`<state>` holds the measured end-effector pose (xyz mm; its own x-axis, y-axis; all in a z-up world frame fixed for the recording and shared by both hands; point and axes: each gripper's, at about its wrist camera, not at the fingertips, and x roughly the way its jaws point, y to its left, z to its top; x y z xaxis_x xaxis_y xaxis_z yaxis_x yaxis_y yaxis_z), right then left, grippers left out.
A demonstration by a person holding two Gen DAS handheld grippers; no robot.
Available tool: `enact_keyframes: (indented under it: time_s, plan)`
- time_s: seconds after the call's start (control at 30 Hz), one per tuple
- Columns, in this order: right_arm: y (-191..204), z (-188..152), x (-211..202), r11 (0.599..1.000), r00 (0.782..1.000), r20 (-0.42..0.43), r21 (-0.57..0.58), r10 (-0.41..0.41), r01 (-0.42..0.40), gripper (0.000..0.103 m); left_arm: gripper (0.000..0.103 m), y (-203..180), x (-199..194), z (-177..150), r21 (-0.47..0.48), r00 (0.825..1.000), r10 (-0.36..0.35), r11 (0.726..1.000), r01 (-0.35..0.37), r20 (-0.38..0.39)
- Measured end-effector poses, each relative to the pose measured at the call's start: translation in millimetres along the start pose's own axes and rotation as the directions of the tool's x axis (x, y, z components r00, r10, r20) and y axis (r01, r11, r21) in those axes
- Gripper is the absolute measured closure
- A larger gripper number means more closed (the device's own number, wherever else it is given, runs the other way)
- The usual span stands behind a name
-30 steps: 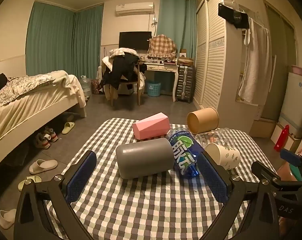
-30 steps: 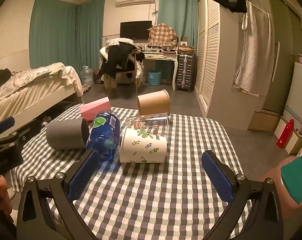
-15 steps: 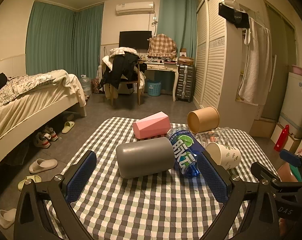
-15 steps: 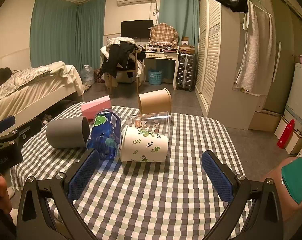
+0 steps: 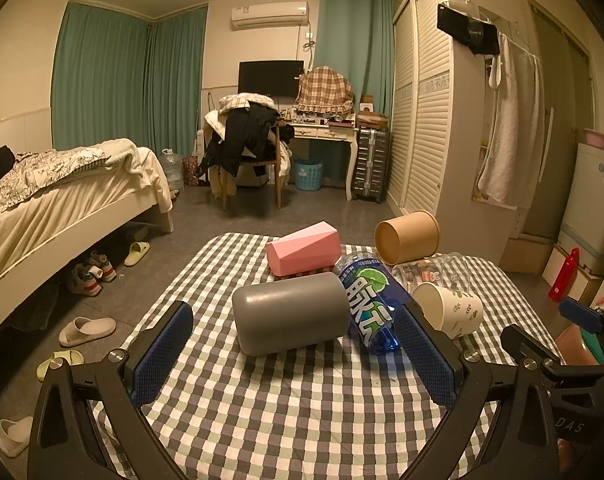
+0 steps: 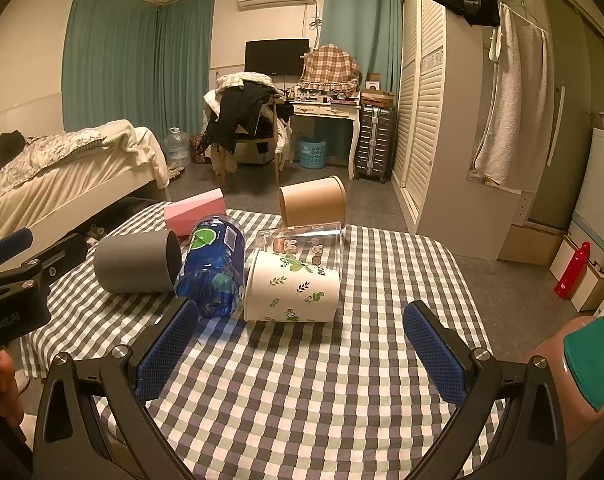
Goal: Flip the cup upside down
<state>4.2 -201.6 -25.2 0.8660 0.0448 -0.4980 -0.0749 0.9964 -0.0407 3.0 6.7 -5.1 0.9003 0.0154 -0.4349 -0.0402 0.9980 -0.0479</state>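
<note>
Several cups lie on their sides on a checked tablecloth (image 5: 285, 408). A grey cup (image 5: 291, 312) lies just ahead of my open left gripper (image 5: 293, 360); it also shows in the right wrist view (image 6: 135, 262). A white leaf-print cup (image 6: 293, 288) lies ahead of my open right gripper (image 6: 302, 350), and shows in the left wrist view (image 5: 448, 310). A blue bottle (image 6: 213, 268) lies between them. A clear glass cup (image 6: 306, 240), a brown paper cup (image 6: 314, 202) and a pink box-shaped cup (image 6: 195, 212) lie behind. Both grippers are empty.
A bed (image 5: 57, 200) stands to the left with shoes (image 5: 87, 326) on the floor. A wardrobe (image 5: 430, 128) and a red bottle (image 5: 564, 274) are to the right. A chair and desk (image 5: 302, 136) stand at the back.
Both grippers have crept slightly forward toward the cups. Nothing on the table has moved.
</note>
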Motion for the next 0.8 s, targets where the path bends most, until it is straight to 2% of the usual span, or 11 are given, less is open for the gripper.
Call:
enact_keyframes:
  time_s: [0.8]
  plan:
    - [0.5, 0.1, -0.6, 1.000, 1.000, -0.001, -0.002, 0.001, -0.001, 0.000, 0.000, -3.9, 4.7, -5.8, 0.005, 1.000, 0.001, 1.000, -0.001, -0.005]
